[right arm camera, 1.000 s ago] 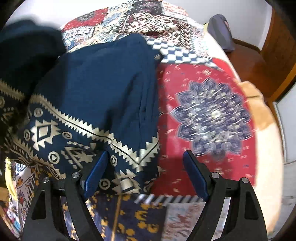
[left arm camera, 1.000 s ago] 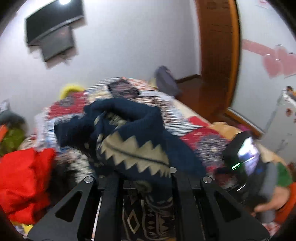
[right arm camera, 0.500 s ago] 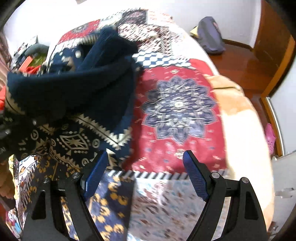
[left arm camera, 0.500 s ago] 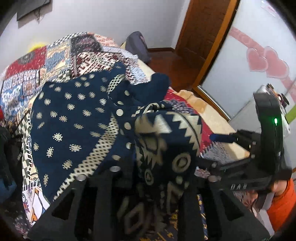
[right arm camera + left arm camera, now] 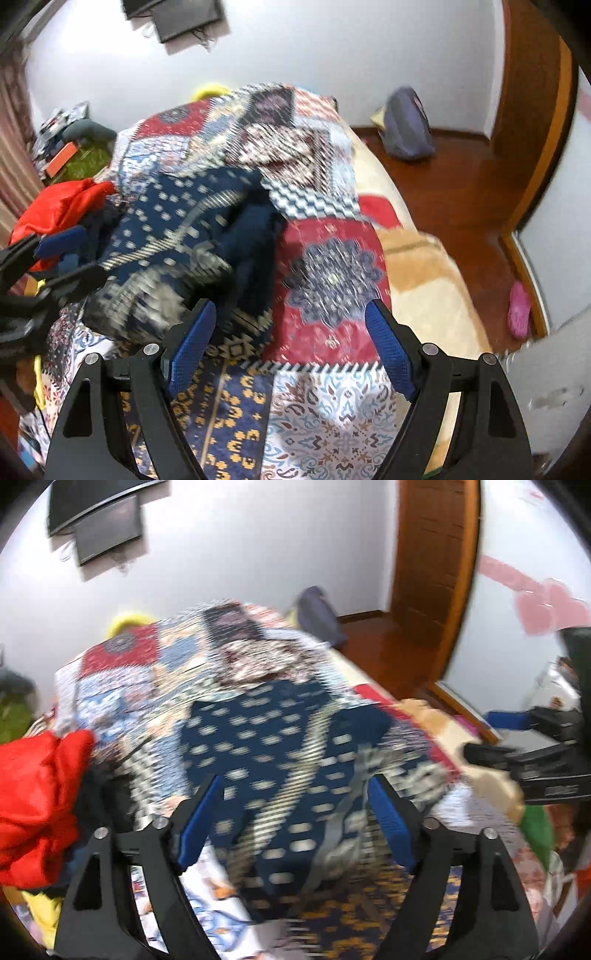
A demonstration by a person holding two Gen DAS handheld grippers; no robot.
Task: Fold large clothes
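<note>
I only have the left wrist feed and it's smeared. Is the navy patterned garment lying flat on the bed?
Observer: No. The right wrist view shows the navy garment bunched in a heap on the quilt, plain dark folds humped up along its right side.
Operator: Where's the left gripper relative to it?
Observer: The left gripper sits at the heap's left edge, in front of the red clothing. Its jaws have just been opening, and nothing is pinched between them.
Operator: Right gripper holding anything?
Observer: No. The right gripper is open and empty above the quilt, beside the heap's near edge.
</note>
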